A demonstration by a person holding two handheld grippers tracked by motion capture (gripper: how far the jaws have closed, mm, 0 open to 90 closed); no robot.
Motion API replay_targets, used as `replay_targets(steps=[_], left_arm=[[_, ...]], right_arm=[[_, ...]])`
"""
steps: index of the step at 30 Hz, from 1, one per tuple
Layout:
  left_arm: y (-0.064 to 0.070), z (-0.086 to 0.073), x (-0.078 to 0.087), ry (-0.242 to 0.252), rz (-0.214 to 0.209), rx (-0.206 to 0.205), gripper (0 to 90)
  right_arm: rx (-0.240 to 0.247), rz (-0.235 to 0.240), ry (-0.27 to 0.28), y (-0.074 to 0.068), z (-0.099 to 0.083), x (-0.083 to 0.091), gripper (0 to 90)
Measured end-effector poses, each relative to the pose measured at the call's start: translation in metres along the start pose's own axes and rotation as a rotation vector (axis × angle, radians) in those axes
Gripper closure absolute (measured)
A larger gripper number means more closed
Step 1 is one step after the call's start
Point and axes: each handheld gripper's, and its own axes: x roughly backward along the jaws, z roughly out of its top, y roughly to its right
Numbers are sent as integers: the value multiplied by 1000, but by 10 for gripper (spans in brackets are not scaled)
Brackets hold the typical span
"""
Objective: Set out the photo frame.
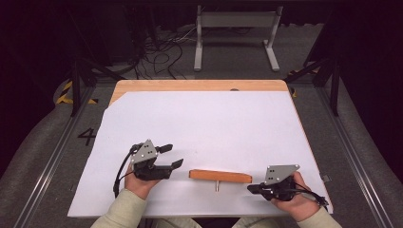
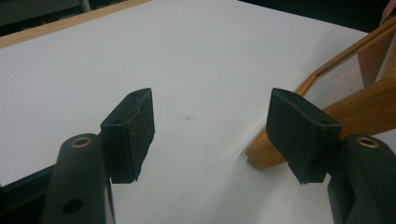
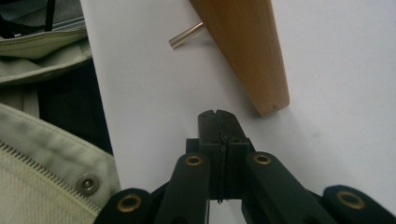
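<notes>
From the high view we look forward and down on the whole surface [image 1: 199, 118] from above the person's side. In the left gripper view we sit low and close, facing along the left hand-held gripper [image 2: 210, 135] across the white sheet. The right gripper view looks steeply down past the right hand-held gripper [image 3: 218, 116]. All three share the wooden frame [image 1: 220, 176] (its end looms near in both gripper views).
</notes>
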Motion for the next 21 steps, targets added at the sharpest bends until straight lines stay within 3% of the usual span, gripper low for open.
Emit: replay_targets(steps=[7, 12, 21], left_arm=[[-1, 0, 0, -4, 8, -2, 339], [0, 0, 0, -6, 9, -2, 340], [-1, -1, 1, -7, 6, 0, 341]], right_arm=[[-53, -7, 33, 9, 2, -9, 900], [-63, -22, 36, 13, 3, -13, 900], [-126, -91, 63, 41, 10, -15, 900]])
